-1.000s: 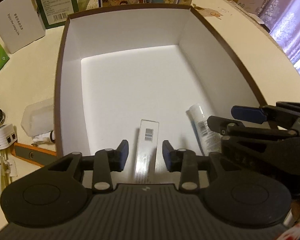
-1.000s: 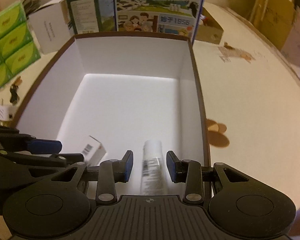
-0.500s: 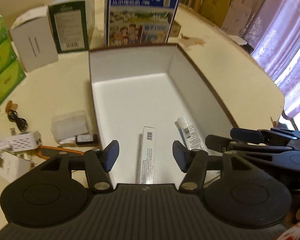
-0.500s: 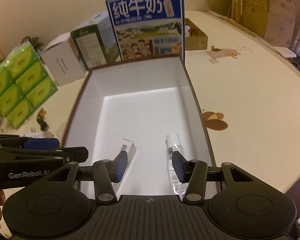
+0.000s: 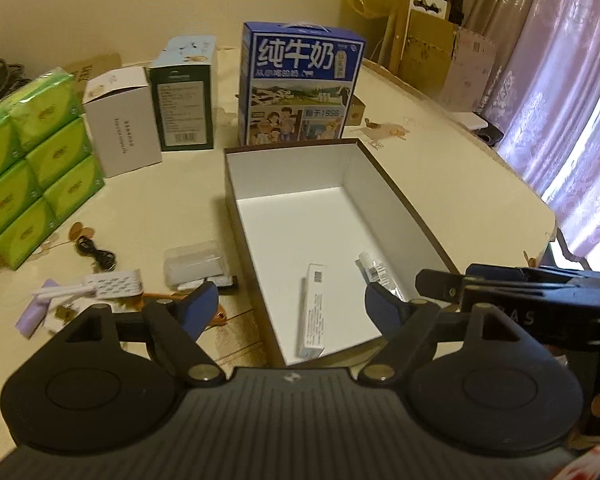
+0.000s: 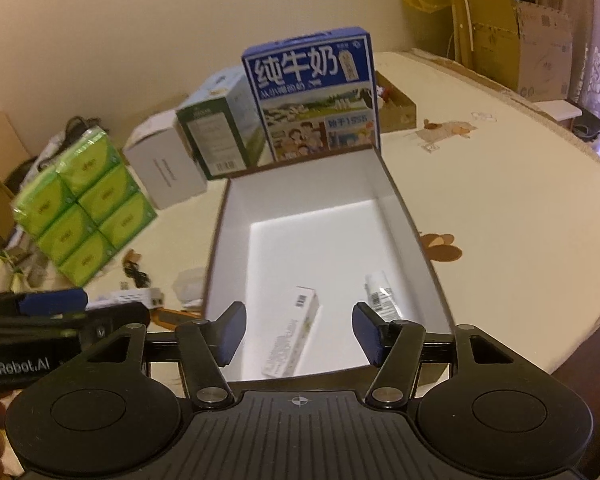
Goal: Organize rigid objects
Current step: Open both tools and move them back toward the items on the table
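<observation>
A brown-rimmed box with a white inside (image 5: 284, 196) (image 6: 416, 236) lies open on the cream table. On its floor near the front lie a long white carton with a barcode (image 5: 313, 312) (image 6: 294, 336) and a small white tube (image 5: 376, 274) (image 6: 382, 296). My left gripper (image 5: 292, 308) hangs above the box's front edge, its jaws opening, with nothing between them. My right gripper (image 6: 299, 334) hovers over the same front end, jaws also opening and holding nothing. Each gripper shows at the side of the other's view.
Behind the box stand a blue milk carton (image 5: 300, 88), a dark green box (image 5: 186, 110) and a white box (image 5: 122, 120). Green tissue packs (image 5: 28, 168) are stacked at the left. A clear plastic case (image 5: 194, 262), a cable (image 5: 96, 254) and small items lie left of the box.
Both grippers have risen and pulled back from the box and opened wider. The carton and the tube now lie free on the box floor, no longer between the fingers.
</observation>
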A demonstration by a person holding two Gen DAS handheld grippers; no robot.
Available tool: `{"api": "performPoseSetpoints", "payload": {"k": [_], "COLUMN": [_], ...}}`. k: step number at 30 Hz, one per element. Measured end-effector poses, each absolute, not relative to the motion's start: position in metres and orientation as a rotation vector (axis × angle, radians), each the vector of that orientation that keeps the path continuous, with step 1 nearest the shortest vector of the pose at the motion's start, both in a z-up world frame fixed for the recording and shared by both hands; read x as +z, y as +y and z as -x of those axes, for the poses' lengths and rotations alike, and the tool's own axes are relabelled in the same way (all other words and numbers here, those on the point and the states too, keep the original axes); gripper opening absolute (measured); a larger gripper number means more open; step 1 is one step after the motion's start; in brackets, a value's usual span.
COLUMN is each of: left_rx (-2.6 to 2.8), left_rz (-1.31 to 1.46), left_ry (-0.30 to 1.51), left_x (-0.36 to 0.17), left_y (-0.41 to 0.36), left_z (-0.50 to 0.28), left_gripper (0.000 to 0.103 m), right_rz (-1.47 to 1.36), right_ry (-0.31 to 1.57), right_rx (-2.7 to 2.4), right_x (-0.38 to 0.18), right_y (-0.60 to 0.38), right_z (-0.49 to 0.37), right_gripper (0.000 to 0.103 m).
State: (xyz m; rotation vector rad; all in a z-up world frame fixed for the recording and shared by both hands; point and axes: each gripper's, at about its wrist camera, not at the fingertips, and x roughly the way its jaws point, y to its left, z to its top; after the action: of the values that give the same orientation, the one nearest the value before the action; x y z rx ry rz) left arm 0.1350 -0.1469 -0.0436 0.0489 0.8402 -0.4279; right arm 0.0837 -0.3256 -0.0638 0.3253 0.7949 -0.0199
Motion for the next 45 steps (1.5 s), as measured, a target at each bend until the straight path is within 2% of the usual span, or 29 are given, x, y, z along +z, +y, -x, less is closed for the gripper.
{"api": "performPoseSetpoints", "payload": {"k": [12, 23, 45], "left_rx": [-0.253, -0.125, -0.065], "left_rz": [-0.026, 0.012, 0.053], "left_ry": [0.827, 0.867, 0.938], "left_x": [-0.027, -0.042, -0.083], "left_y": [-0.074, -0.012, 0.004], "left_z": [-0.103, -0.093, -0.118], "left_gripper": [0.077, 0.077, 0.077], "right_rz": [-0.266, -0.201, -0.181], "right_ry": [0.781, 0.803, 0.86], "right_rx": [0.14, 0.277, 0.32], "right_x": [-0.052, -0.063, -0.094], "right_y": [-0.264, -0.204, -0.186], "right_z": [-0.072, -0.087, -0.12], "right_gripper": [0.058, 0.058, 0.058]}}
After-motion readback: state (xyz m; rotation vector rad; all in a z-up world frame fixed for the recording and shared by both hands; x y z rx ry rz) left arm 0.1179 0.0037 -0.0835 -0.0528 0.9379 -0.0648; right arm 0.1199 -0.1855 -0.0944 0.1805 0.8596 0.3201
